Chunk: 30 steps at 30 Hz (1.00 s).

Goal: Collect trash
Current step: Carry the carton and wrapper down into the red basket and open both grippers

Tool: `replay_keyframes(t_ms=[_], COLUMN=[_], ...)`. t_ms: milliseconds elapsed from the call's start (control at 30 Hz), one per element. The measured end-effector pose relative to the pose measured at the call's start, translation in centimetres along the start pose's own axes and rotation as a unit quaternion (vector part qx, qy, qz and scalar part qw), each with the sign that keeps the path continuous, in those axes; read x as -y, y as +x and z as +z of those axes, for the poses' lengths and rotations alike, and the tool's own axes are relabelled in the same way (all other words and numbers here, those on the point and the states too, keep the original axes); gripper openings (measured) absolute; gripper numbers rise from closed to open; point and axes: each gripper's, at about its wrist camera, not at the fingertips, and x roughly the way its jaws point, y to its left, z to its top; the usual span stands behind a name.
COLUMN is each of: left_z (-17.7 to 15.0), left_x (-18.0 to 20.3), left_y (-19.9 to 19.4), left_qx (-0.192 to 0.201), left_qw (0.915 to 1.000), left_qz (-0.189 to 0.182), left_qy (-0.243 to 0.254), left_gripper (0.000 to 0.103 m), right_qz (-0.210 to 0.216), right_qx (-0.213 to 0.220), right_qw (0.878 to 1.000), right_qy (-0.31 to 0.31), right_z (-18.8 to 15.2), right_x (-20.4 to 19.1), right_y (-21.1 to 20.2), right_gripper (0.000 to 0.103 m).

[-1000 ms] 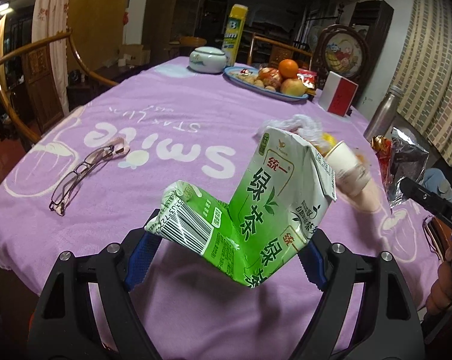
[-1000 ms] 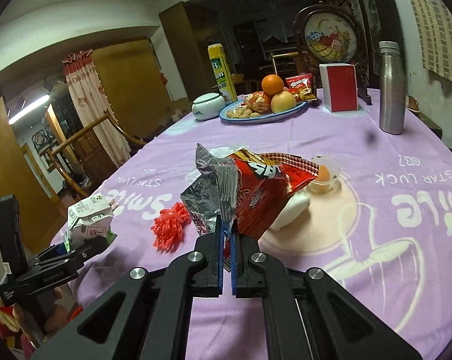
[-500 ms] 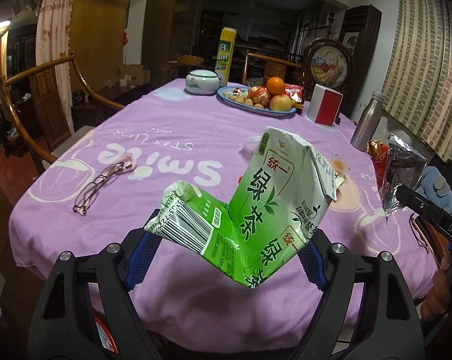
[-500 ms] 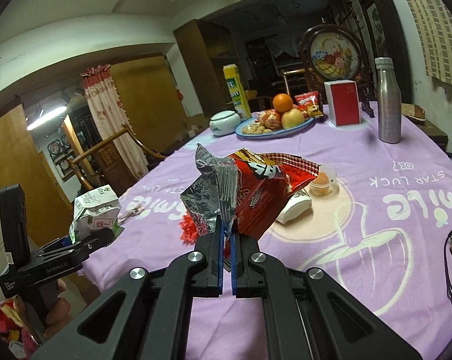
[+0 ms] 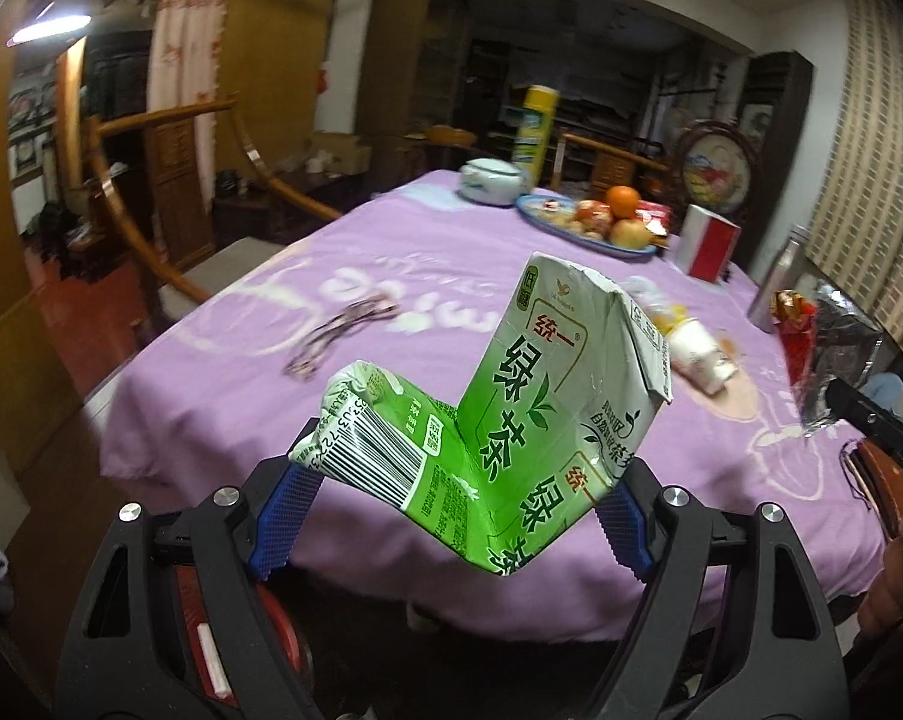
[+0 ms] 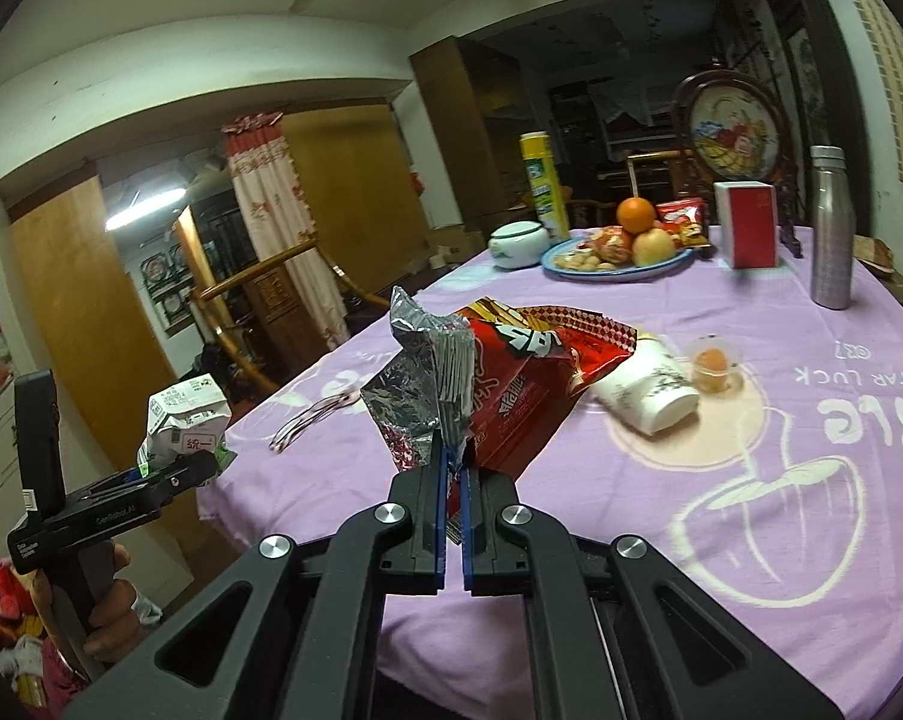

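The bent green carton point(image 5: 511, 420) sat clamped in the left gripper point(image 5: 451, 516) and the red snack bag point(image 6: 511, 384) pinched in the right gripper point(image 6: 451, 480), both off the near edge of a purple tablecloth point(image 6: 751, 420) carrying a fallen cup point(image 6: 649, 396), glasses point(image 5: 337, 336) and fruit plate point(image 6: 613, 264) in a dim wood-panelled room.

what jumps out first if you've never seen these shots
A crumpled green tea carton fills the left wrist view, clamped in the left gripper. In the right wrist view a red snack bag is pinched in the right gripper, above the purple tablecloth.
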Motion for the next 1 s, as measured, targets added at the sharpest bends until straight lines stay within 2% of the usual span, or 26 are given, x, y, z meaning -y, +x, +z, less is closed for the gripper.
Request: replay_keyframes(t_ms=[300,567,667,800,1000], left_z=[-3.5,-6.6,-6.5,-6.7,-7.4], left_x=[-7.7,-15.2,-16.9,-17.7,-20.2], left_y=[-1.1,-1.1,-1.3,-1.4,0.3], left_qx=[-0.023,-0.05,-0.05,-0.056,-0.095], left_qw=[0.9959,0.9837,0.9809,0.9793,0.9728], left_qz=[0.063,0.113,0.113,0.123,0.129], left_qy=[-0.06,-0.13,-0.15,-0.151,-0.167], left_gripper=[0.079,0.079,0.079,0.079,0.079], right_qz=[0.04,0.068,0.085,0.102,0.121], right_qx=[-0.039,-0.085,-0.103,-0.125,-0.164], right_qw=[0.998,0.993,0.989,0.983,0.974], right_qy=[-0.024,-0.054,-0.065,-0.085,-0.103], right_z=[-0.8,-1.9,-2.4,-3.0,-4.3], right_x=[-4.1,-8.3,-10.4,-12.5,-14.6], right_y=[2.2,5.3,6.3,7.7,9.9], right_gripper=[0.004,0.004,0.004,0.004,0.004])
